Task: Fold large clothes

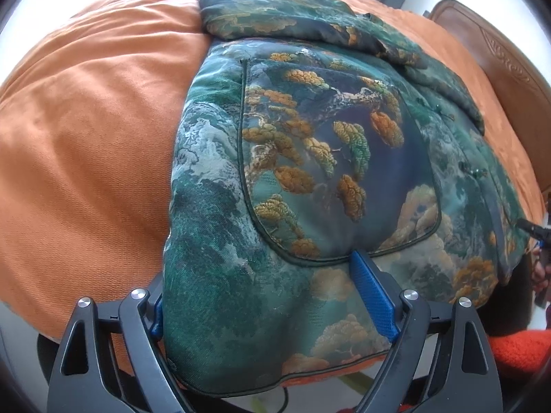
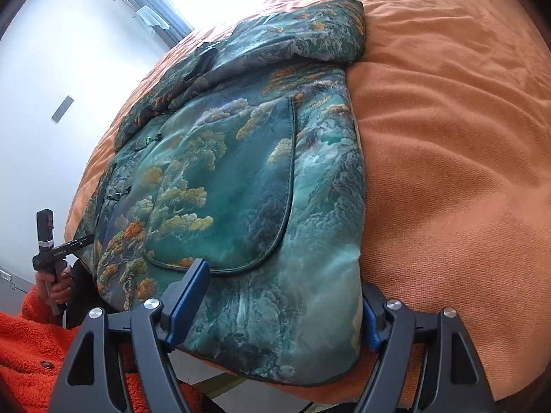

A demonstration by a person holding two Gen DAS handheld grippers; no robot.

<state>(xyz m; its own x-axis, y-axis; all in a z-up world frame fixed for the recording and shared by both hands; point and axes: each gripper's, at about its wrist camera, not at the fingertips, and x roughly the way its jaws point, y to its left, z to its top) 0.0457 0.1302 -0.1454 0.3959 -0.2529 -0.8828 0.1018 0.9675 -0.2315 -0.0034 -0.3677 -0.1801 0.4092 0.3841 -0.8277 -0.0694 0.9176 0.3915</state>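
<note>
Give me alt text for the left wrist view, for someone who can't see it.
A padded green jacket with gold tree patterns lies on an orange bedspread, sleeves folded across its top. The left tool straddles the jacket's near hem corner with blue pads on either side, and a wooden headboard shows at upper right.

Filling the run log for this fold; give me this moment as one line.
jacket: lying on orange bedspread | left gripper: wide, straddles hem corner | right gripper: wide, straddles other corner | grip: unclear

Jacket (image 1: pixel 310 158) lies on the bedspread (image 1: pixel 96 144), sleeves folded across.
</note>
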